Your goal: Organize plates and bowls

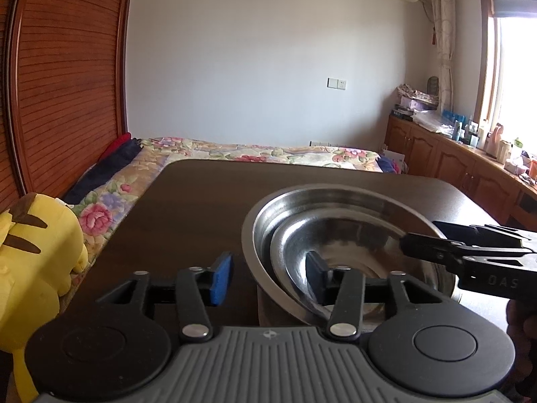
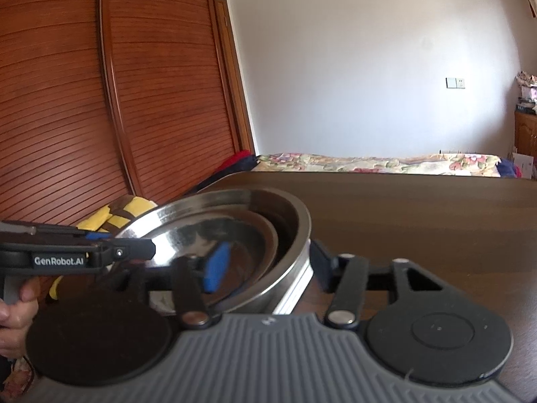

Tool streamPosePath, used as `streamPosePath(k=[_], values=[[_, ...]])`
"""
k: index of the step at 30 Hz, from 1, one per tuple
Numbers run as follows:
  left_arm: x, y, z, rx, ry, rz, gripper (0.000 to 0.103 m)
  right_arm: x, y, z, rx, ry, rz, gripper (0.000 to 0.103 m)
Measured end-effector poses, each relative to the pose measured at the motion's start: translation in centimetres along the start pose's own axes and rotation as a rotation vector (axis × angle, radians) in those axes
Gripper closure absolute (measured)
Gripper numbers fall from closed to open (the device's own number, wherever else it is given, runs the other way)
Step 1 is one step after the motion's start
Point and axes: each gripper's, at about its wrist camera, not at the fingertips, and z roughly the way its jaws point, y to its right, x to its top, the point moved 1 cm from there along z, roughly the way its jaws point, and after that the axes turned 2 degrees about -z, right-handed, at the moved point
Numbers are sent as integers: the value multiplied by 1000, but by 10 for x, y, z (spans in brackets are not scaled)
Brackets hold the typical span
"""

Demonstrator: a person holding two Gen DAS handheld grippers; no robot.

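We have both the left gripper (image 1: 268, 277) and right gripper (image 2: 266, 265) parted astride the nested steel bowls' (image 1: 339, 235) rim, gripping nothing; the bowls sit on the dark surface (image 1: 201, 201); we should withdraw level, clearing the rim without nudging them.

White wall (image 1: 251, 67), slatted wooden wardrobe (image 1: 67, 84), bright window (image 1: 517, 77).

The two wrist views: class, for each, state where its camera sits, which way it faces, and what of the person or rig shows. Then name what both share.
Left wrist view: on the left gripper, facing the nested steel bowls and far bed; right gripper enters from the right.
Right wrist view: on the right gripper, facing bowls and wooden wardrobe; left gripper and a hand show.
Shared: bowls, dark wooden table, yellow plush toy.
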Motion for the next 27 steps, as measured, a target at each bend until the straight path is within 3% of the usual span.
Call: streamPosePath(k=[2, 10, 13, 18, 21, 27], values=[[3, 0, -3, 10, 12, 7, 18, 2, 1, -3, -9, -1, -9, 45], [18, 6, -16, 20, 56, 40, 9, 9, 10, -28, -58, 22, -34, 39], [26, 11, -25, 15, 93, 46, 0, 15, 12, -39, -85, 35, -46, 35], [36, 24, -39, 9, 154, 61, 0, 26, 18, -60, -111, 78, -50, 10], [43, 30, -46, 15, 187, 64, 0, 32, 21, -71, -125, 112, -66, 1], [53, 43, -54, 36, 213, 84, 0, 40, 25, -82, -144, 143, -77, 0]])
